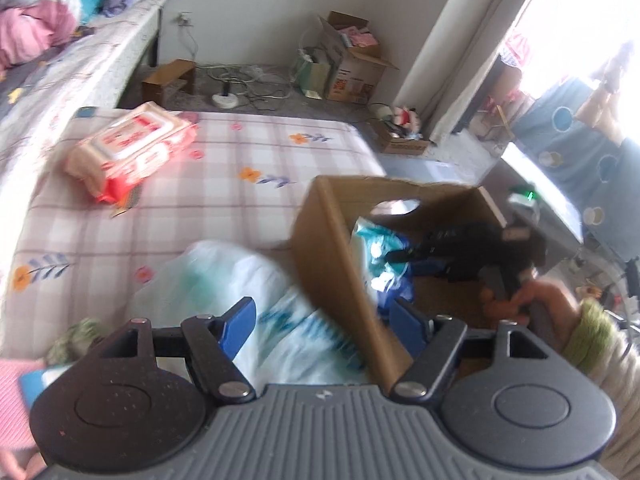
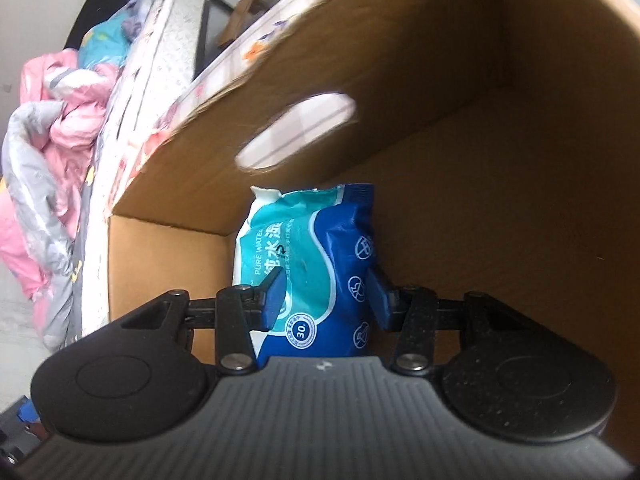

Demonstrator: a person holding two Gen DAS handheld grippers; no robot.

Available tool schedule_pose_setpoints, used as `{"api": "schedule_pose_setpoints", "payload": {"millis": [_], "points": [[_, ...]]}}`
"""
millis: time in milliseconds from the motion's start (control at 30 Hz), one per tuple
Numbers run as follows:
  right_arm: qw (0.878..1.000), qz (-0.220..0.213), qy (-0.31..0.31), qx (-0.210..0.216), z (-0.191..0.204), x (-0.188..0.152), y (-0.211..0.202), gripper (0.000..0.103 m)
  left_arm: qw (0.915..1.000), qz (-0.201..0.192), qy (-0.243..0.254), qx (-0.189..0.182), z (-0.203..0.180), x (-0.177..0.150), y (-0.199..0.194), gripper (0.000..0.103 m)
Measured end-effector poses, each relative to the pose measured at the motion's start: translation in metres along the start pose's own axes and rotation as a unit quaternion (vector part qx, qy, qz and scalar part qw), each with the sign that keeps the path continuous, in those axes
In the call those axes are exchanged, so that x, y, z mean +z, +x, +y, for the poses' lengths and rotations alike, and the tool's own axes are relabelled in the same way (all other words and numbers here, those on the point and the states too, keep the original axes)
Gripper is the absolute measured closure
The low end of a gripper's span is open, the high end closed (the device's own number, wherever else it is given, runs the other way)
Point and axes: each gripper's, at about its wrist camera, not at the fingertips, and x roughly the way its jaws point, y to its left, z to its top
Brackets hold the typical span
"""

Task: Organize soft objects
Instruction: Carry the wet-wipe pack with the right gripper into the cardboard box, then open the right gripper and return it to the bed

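In the right wrist view a blue and teal wet wipes pack stands upright inside an open cardboard box. My right gripper is shut on its lower part, one blue pad on each side. The left wrist view shows the same box on a plaid mattress, with the right gripper and its pack inside. My left gripper is open just outside the box's left wall, above a blurred white and teal soft pack. Nothing is between its pads.
A red and white wipes pack lies on the mattress at the far left. A bed with pink and grey bedding runs alongside. Cardboard boxes and cables sit on the floor by the wall. A hand in a green cuff holds the right gripper.
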Motion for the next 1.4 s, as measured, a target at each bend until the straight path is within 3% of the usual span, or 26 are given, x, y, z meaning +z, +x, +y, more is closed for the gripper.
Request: {"api": "schedule_pose_setpoints", "payload": {"millis": [233, 533, 800, 1033, 1200, 1400], "points": [[0.998, 0.01, -0.066, 0.001, 0.039, 0.002, 0.026, 0.068, 0.9992, 0.006, -0.035, 0.019, 0.039, -0.048, -0.018, 0.028], [0.996, 0.001, -0.09, -0.007, 0.049, 0.003, 0.032, 0.064, 0.9944, -0.049, -0.056, 0.076, 0.069, -0.087, -0.052, 0.023], [0.994, -0.046, -0.098, -0.016, 0.062, -0.002, 0.001, 0.048, 0.9887, -0.092, -0.033, 0.113, 0.082, -0.106, -0.077, 0.019], [0.983, -0.115, -0.146, -0.017, 0.098, -0.022, -0.06, 0.046, 0.9874, -0.104, -0.009, 0.119, 0.084, -0.123, -0.084, 0.018], [0.978, -0.115, -0.169, 0.027, 0.126, -0.057, -0.099, 0.046, 0.9876, -0.112, -0.022, 0.109, 0.097, -0.136, -0.089, 0.018], [0.976, -0.075, -0.178, 0.102, 0.169, -0.111, -0.116, 0.046, 0.9849, -0.12, -0.024, 0.123, 0.111, -0.146, -0.093, 0.018]]}}
